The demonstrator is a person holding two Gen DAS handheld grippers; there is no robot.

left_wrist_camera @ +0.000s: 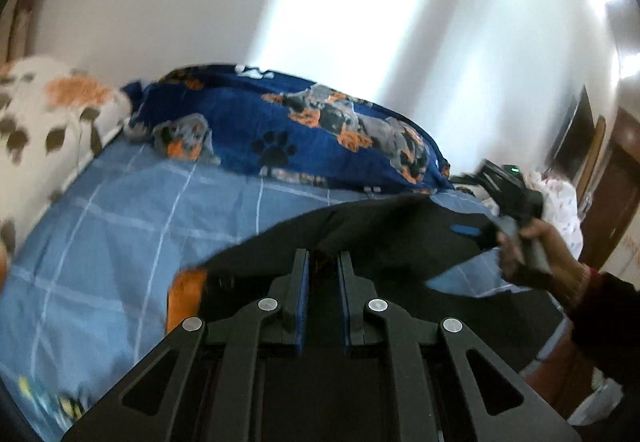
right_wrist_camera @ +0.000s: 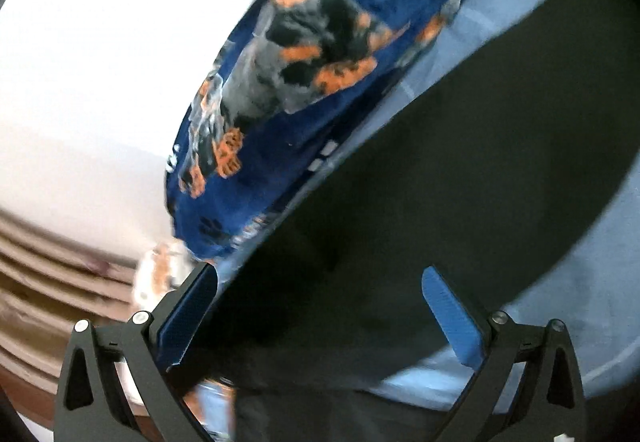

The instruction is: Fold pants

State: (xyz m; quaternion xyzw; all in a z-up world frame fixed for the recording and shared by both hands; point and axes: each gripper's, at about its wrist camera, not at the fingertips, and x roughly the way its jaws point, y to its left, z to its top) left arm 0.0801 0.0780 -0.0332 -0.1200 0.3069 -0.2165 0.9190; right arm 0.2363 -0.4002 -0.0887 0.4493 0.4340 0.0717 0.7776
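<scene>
The black pants (left_wrist_camera: 380, 230) are lifted off the light blue checked bed sheet (left_wrist_camera: 120, 222) and stretch between both grippers. My left gripper (left_wrist_camera: 322, 262) is shut on the near edge of the pants, with the fabric pinched between its blue pads. In the right wrist view the right gripper (right_wrist_camera: 320, 306) stands wide open. The pants (right_wrist_camera: 420, 181) lie across the gap between its jaws, and neither pad presses on them. In the left wrist view a hand (left_wrist_camera: 532, 242) holds that right gripper at the pants' far right corner, where one blue pad (left_wrist_camera: 464, 230) shows against the cloth.
A dark blue blanket with dog and paw prints (left_wrist_camera: 280, 129) is bunched along the wall side of the bed. A white pillow with orange and brown spots (left_wrist_camera: 48, 113) lies at the left. A brown door (left_wrist_camera: 616, 201) is at the far right, beyond the bed.
</scene>
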